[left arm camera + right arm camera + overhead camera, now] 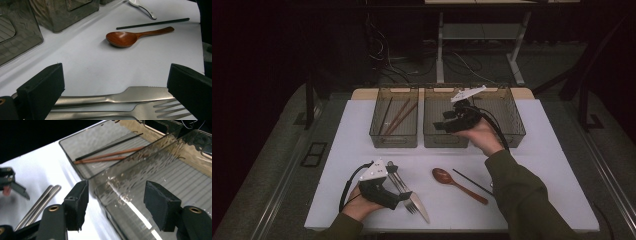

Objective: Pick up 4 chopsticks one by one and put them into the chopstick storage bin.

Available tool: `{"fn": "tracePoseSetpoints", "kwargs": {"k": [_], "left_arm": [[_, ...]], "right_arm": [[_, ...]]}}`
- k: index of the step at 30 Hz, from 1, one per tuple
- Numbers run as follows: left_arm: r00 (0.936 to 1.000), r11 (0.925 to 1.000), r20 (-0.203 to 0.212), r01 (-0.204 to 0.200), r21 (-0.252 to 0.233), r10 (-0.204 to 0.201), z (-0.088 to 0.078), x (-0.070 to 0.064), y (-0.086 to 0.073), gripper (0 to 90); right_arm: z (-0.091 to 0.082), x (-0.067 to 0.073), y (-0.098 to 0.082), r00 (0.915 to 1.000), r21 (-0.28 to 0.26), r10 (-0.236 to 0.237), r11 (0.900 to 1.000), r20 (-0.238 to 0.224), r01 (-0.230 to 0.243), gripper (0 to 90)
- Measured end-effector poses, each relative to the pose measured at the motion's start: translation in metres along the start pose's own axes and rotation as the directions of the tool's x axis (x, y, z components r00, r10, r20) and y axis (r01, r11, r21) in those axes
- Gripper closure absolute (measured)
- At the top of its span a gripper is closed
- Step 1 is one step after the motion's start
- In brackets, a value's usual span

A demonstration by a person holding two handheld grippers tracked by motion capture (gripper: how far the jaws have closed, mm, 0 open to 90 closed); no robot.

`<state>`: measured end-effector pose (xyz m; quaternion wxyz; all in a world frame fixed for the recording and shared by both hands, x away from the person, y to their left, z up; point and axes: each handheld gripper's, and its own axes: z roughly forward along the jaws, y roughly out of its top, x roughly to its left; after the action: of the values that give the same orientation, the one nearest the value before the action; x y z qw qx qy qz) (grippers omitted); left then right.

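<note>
Left gripper (115, 95) fingers (41, 90) wide apart, nothing clamped, sitting low over the knife (120, 94) and fork (150, 111), which lie side by side on the white table (100, 65) and pass between the two jaws. In the high view the left gripper (404, 196) is at the near-left of the table, held by the person's left hand (359, 205), over the same knife (419, 207) and fork (407, 192). Right gripper (116, 205) fingers (162, 205) also apart and holding nothing, hovering above the near wall of the middle bin (140, 202); in the high view the right gripper (443, 124) is held by the right hand (482, 137) over the right-hand bin (512, 122). Left bin (377, 135) holds brown chopsticks (399, 116) plus one dark one (385, 116); the right gripper view shows them too, brown chopsticks (107, 156) and dark chopstick (110, 146) lying on the bin floor. Wooden spoon (454, 182) lies on the table between the two hands, bowl to the left, handle running toward the near right; a single black chopstick (472, 181) lies just beyond it, roughly parallel. Left gripper view shows the wooden spoon (132, 37), the black chopstick (152, 23) behind it, and a white spoon (142, 8) farther off near the table edge.
</note>
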<state>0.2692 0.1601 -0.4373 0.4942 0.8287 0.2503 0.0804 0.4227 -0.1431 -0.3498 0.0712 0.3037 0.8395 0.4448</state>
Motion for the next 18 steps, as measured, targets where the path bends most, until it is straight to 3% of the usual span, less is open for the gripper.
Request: {"fn": "tracePoseSetpoints", "kwargs": {"k": [9,18], "left_arm": [[1.0,1.0,-0.006,0.004,0.003,-0.004,-0.001,0.002,-0.002,0.5],[0.9999,0.9999,-0.011,0.012,0.0,-0.012,-0.004,0.002,-0.003,0.5]], "right_arm": [[-0.022,0.001,-0.02,0.9996,-0.014,-0.024,1.0,-0.014,0.023,34.6],[-0.043,0.003,-0.046,0.9996,-0.023,-0.018,1.0,-0.023,0.018,34.5]]}}
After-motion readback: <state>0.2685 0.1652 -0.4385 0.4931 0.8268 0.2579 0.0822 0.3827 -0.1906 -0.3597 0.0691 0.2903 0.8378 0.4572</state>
